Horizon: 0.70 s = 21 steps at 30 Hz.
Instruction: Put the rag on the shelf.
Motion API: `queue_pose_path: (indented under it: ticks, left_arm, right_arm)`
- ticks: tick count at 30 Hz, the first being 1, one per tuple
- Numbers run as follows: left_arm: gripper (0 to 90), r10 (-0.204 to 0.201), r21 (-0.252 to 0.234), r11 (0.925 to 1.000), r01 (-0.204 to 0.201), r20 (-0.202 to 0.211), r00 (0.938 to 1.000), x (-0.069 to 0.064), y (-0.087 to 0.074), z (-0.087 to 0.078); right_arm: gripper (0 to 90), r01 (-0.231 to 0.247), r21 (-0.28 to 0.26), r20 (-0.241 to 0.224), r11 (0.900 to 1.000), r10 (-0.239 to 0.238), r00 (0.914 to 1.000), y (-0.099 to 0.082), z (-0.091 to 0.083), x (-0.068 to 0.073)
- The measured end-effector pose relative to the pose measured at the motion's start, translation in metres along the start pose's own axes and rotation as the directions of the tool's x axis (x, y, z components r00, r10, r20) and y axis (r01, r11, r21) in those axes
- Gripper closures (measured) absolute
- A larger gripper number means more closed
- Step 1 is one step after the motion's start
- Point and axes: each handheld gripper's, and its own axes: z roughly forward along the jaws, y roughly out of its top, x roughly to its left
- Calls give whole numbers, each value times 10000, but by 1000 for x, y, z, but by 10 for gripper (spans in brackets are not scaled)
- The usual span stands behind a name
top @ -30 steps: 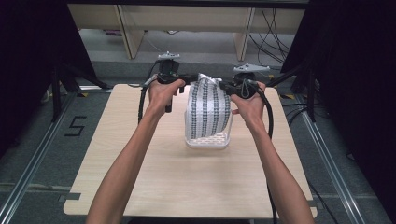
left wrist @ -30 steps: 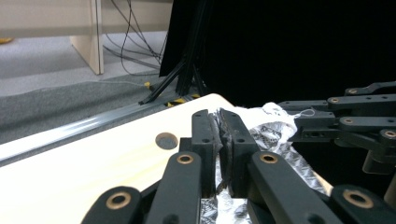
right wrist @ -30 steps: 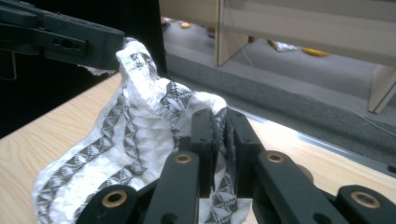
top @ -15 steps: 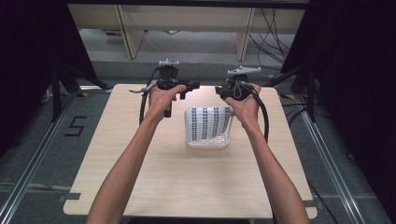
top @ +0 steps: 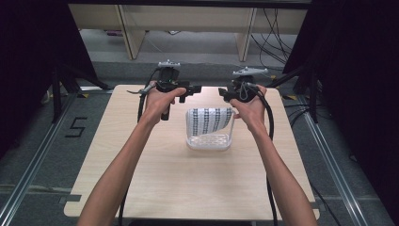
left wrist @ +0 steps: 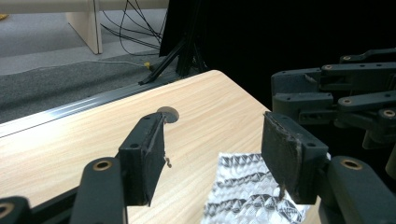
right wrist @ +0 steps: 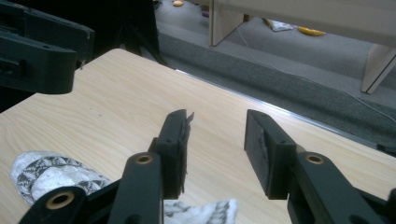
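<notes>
Left tongs (top: 190, 89) and right tongs (top: 225, 93) hovering over the counter's (top: 141, 188) far end, tips facing each other. Both have just been opening; jaws standing apart, nothing between them. Patterned cloth (top: 209, 120) is draping over a white basket (top: 209, 141), lying just below and between the two tongs, free of both.

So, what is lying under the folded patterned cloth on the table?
The patterned cloth lies directly on the wooden table, folded over itself. Its upper layer covers the lower one, so anything between the layers is hidden.
</notes>
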Motion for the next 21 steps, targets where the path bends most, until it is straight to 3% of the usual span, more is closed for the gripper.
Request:
queue_pose_path:
  ticks: [10,14,21]
  left_arm:
    - [387,223,207,9995,-225,105,9997,-4,-4,-8]
    - [379,246,168,9996,-248,109,9996,-4,-6,-15]
    - [370,281,136,9995,-284,199,9994,-1,-11,-24]
  right_arm:
    - [576,-159,20,-93,9999,159,9998,-4,-8,-7]
    - [560,-2,-30,-58,10000,2,10000,-6,-12,-9]
    - [536,-224,-104,-188,9997,222,9996,-8,-18,-11]
